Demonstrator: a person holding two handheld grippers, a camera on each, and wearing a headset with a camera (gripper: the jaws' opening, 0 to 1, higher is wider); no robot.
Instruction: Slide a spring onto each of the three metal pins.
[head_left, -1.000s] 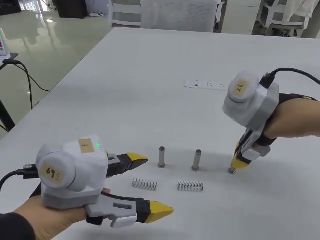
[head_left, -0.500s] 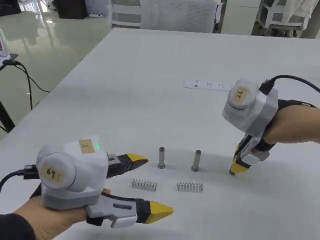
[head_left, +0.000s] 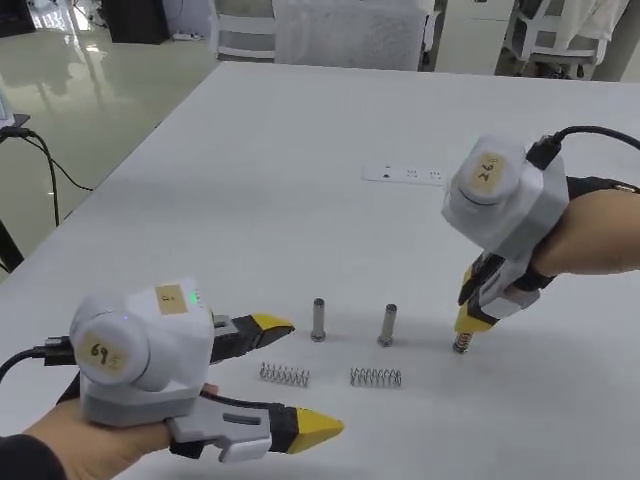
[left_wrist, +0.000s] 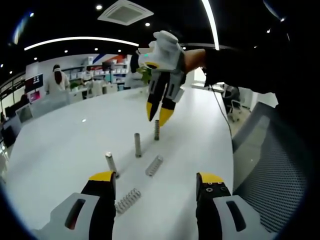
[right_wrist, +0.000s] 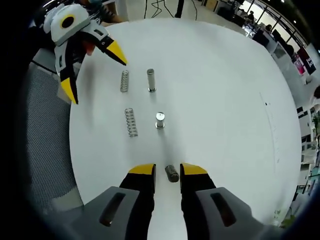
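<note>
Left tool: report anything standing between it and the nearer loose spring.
Nothing visible does. The nearer spring lies on bare table just off the tips of the open left tool; the nearest pin stands beyond it.

Left pin (head_left: 318, 320) and middle pin (head_left: 387, 326) bare, right tool (head_left: 468, 326) over the spring-sleeved third pin (head_left: 462, 343).

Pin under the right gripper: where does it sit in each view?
Head view: right of centre, the pin stands just below the right gripper.
Left gripper view: centre, the pin is farthest in the row, under the right gripper.
Right gripper view: low centre, the pin stands between the view's own jaws.
Shared landmark: the middle pin, next along the row.
</note>
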